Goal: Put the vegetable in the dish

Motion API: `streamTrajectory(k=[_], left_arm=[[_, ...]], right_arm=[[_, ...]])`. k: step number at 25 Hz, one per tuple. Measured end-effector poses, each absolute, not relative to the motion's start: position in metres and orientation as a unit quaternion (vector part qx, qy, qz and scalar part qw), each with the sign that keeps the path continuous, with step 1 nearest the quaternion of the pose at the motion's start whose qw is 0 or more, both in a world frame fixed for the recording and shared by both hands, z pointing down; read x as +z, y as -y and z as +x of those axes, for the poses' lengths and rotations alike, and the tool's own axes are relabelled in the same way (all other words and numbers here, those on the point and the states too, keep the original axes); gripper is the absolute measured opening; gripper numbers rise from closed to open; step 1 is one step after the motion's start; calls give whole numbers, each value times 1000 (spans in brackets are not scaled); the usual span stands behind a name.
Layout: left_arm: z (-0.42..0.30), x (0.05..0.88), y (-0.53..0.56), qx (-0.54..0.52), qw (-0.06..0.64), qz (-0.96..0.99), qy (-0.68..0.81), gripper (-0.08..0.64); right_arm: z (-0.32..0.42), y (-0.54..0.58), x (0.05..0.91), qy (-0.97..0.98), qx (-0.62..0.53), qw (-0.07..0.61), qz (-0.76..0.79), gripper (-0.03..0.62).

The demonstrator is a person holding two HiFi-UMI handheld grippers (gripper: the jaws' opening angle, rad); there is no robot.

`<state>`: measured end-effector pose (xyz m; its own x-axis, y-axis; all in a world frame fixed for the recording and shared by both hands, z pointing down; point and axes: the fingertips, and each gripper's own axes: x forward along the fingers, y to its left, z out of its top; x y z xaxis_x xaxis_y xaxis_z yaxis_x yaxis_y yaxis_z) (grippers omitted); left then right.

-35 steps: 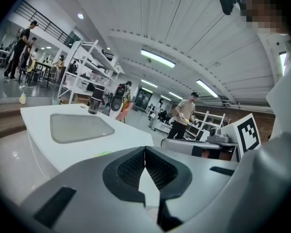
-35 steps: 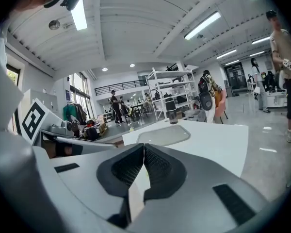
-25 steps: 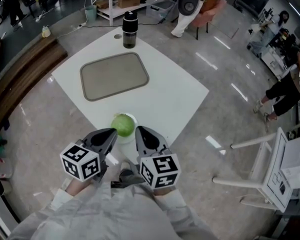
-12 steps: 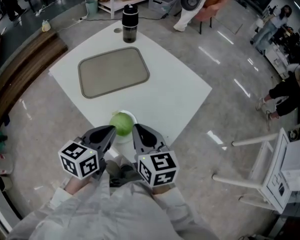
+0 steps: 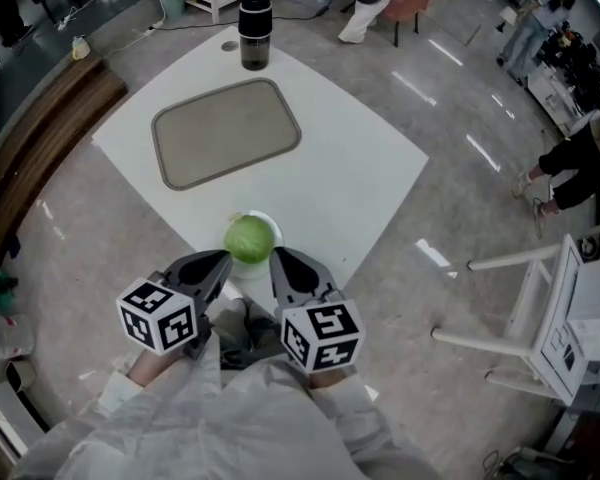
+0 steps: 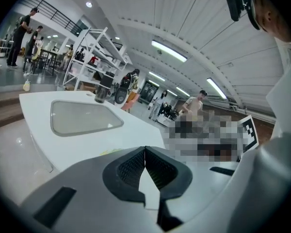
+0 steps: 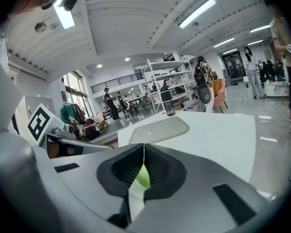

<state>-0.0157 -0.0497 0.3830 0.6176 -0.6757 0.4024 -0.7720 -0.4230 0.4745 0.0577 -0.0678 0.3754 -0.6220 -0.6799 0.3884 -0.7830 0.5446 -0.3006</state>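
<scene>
Your left gripper (image 5: 223, 261) and right gripper (image 5: 278, 258) are both pressed together, empty, near the cabbage (image 5: 248, 239) sitting in the dish (image 5: 271, 224).

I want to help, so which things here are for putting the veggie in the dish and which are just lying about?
For the job: green cabbage; small white plate under it; grey tray, maybe the dish; left tongs and right tongs, both shut.
Lying about: black bottle beyond the tray.
</scene>
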Motion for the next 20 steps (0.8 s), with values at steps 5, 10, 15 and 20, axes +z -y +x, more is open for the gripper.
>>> streamTrajectory(k=[5, 10, 15, 20], left_arm=[[-24, 396, 46, 90, 349, 836, 414, 8], [-30, 407, 46, 94, 385, 828, 397, 8], [-41, 419, 55, 104, 399, 819, 400, 8], [-47, 433, 61, 126, 402, 814, 399, 9]], right_arm=[[51, 64, 384, 861, 243, 121, 431, 14], [49, 65, 394, 850, 261, 127, 440, 14], [54, 69, 402, 839, 275, 128, 451, 14], [56, 71, 417, 829, 300, 130, 454, 14]])
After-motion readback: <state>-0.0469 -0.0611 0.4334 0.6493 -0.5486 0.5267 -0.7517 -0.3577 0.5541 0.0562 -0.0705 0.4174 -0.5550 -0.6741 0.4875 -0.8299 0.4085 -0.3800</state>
